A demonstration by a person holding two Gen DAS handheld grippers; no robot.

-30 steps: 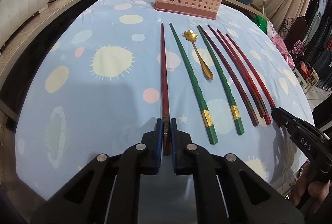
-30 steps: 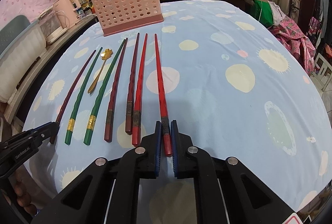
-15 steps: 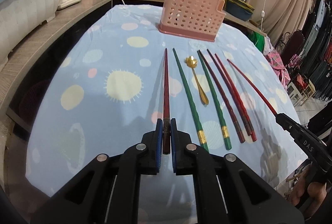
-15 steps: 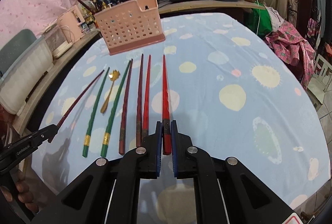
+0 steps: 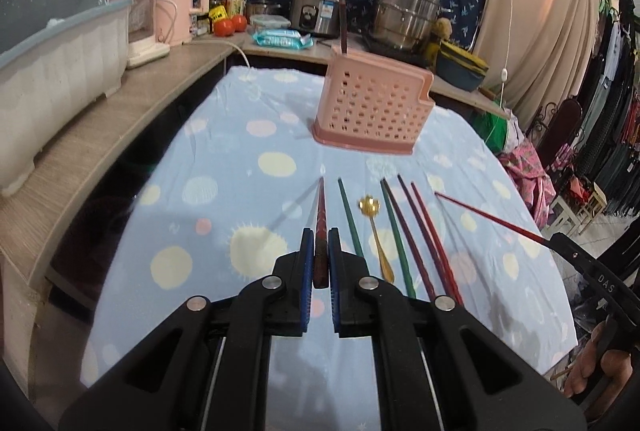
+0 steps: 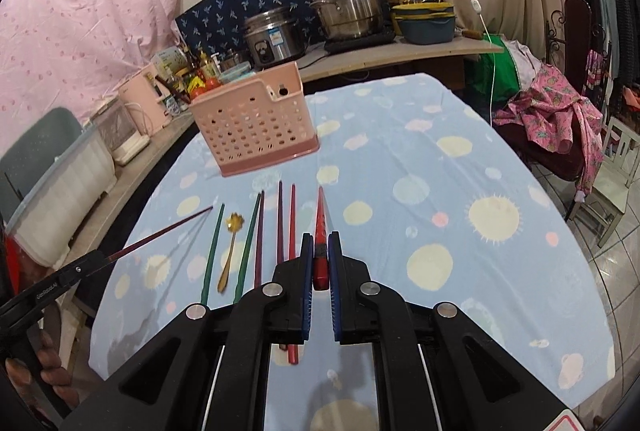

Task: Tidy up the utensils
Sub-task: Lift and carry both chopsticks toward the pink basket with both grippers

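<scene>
A: Pink utensil basket [image 5: 372, 111] stands beyond the chopsticks; left gripper [image 5: 319, 263] pinches a dark-red chopstick [image 5: 320, 207] airborne.

B: Right gripper [image 6: 319, 259] pinches a red chopstick [image 6: 320, 215]. End-held, either could pivot, missing the basket.

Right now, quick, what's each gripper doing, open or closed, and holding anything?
Left gripper: closed on a dark red chopstick, lifted off the table.
Right gripper: closed on a bright red chopstick, also lifted.

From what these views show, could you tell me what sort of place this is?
Most likely a home kitchen corner: a rice cooker and steel steamer pot stand on the counter, with clothes hanging to one side.
</scene>
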